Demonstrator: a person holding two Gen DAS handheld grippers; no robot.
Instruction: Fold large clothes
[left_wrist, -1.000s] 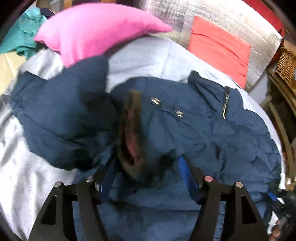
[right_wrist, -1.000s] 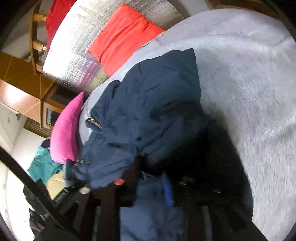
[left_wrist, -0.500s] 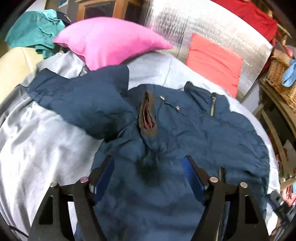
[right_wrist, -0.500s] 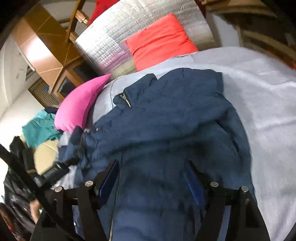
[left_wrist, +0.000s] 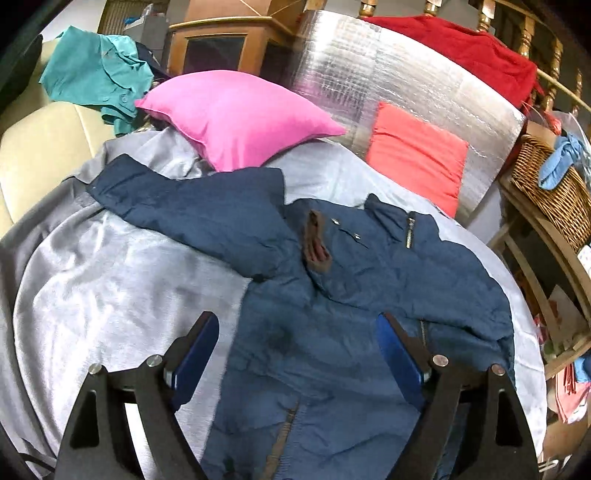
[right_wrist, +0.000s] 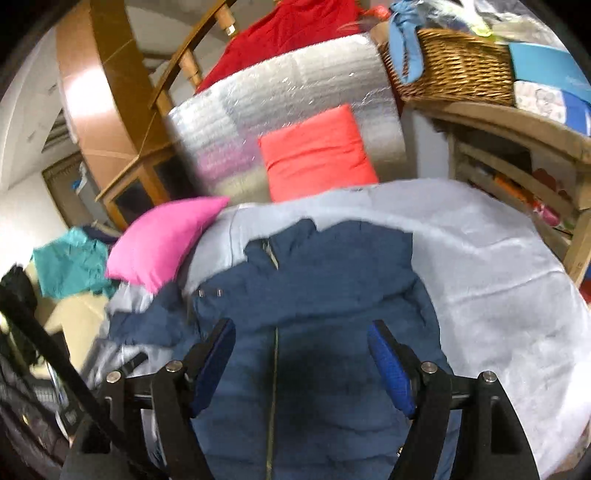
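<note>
The jacket (left_wrist: 369, 295) lies spread on the grey sheet (left_wrist: 110, 280), collar toward the pink pillow (left_wrist: 236, 118). One sleeve (left_wrist: 192, 206) stretches out just below that pillow; the far sleeve seems tucked over the body, though blur in the right wrist view makes that uncertain.

The left gripper (left_wrist: 297, 354) hovers over the hem side of the jacket, farthest from the pillow. Its jaws have just been opening and hold nothing; the cloth lies flat beneath them. The right gripper (right_wrist: 301, 360) hangs over the zip line, also on the side away from the pillow. Its jaws too have just been opening, with nothing pinched.

Risks, as I judge them:
- The padded jacket is puffy and slick. A fold laid over it may spring back or slide off, most likely the sleeve near the pillow.
- Pinching only the top layer would lift the front panel alone and leave the back behind, bunching the fold.
- The sheet is loose and wrinkled. A deep grab could catch it with the jacket and drag both.
- The outstretched sleeve ends close to the pillow and could snag it when swung across.
</note>
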